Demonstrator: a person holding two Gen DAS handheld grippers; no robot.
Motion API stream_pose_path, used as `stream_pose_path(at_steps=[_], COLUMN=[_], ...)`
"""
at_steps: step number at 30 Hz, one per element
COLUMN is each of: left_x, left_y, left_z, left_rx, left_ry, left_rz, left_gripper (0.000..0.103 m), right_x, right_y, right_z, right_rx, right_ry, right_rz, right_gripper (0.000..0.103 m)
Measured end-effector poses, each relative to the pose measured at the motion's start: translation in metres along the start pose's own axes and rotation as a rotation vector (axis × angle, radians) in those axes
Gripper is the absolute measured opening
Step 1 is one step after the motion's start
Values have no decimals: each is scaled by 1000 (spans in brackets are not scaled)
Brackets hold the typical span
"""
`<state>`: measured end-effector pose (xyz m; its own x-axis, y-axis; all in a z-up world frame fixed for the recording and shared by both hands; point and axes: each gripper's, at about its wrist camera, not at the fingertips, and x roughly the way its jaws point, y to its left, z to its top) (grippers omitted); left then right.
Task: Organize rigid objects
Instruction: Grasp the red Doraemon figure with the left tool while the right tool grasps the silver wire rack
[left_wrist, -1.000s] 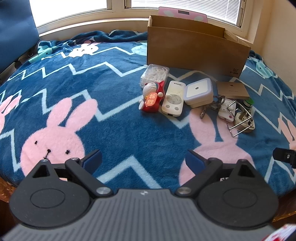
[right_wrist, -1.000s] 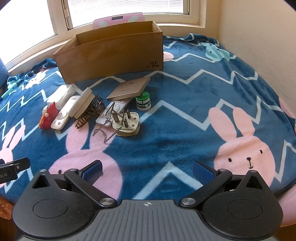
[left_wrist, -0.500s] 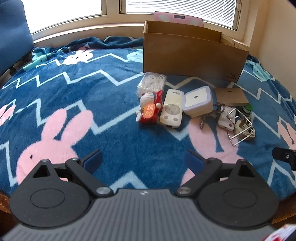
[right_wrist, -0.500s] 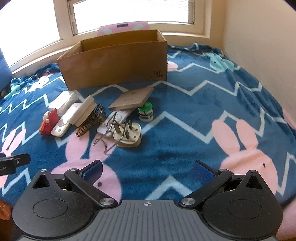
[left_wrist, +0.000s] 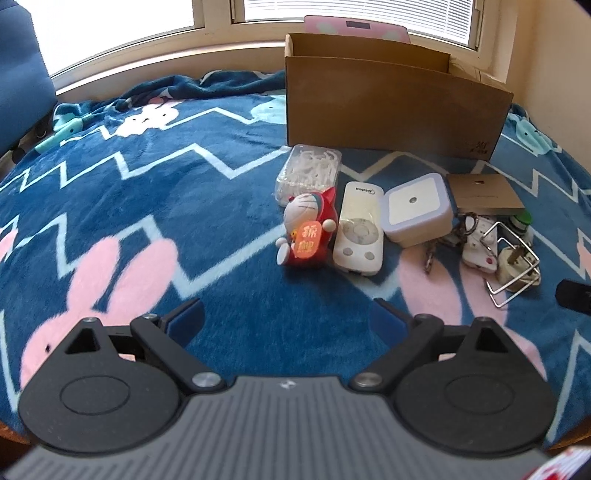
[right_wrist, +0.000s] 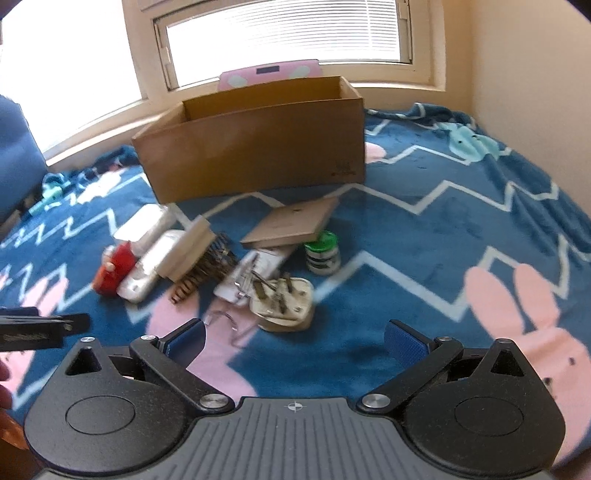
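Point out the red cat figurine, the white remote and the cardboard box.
red cat figurine (left_wrist: 308, 236): left wrist view, on its orange sign.
white remote (left_wrist: 359, 234): left wrist view, on its round dial.
cardboard box (left_wrist: 391, 110): left wrist view, on its front wall.

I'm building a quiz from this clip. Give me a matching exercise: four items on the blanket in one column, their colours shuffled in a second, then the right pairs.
Things:
1. cat figurine
2. remote
3. box
4. jar lid

Colours:
A. brown
B. green
C. red
D. white

Pairs: 1-C, 2-D, 3-A, 4-B
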<state>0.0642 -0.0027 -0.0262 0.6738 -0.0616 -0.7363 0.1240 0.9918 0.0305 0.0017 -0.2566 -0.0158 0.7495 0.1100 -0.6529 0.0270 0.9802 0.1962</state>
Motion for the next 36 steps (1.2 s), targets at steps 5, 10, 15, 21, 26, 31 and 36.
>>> stream_pose_path(at_steps=[5, 10, 15, 21, 26, 31, 36], left_x=[14, 24, 31, 37, 39, 37, 37], left_y=[-1, 1, 4, 9, 13, 15, 17], left_z=[7, 13, 16, 16, 16, 17, 18], left_rx=[14, 22, 20, 7, 14, 30, 27], left_ry=[-16, -37, -23, -8, -5, -14, -15], left_rz=[1, -1, -21, -24, -36, -42, -45], left_gripper=[94, 94, 94, 94, 94, 94, 93], right_x=[14, 23, 35, 43, 43, 35, 20], right_y=[5, 7, 6, 2, 3, 16, 34], right_z=[4, 9, 10, 12, 15, 16, 14], right_rx=[36, 96, 150, 216, 219, 107, -49], right_ry=[1, 7, 48, 67, 75, 46, 17], right_rz=[42, 79, 85, 89, 72, 51, 35], right_gripper=[69, 53, 47, 36, 34, 29, 23])
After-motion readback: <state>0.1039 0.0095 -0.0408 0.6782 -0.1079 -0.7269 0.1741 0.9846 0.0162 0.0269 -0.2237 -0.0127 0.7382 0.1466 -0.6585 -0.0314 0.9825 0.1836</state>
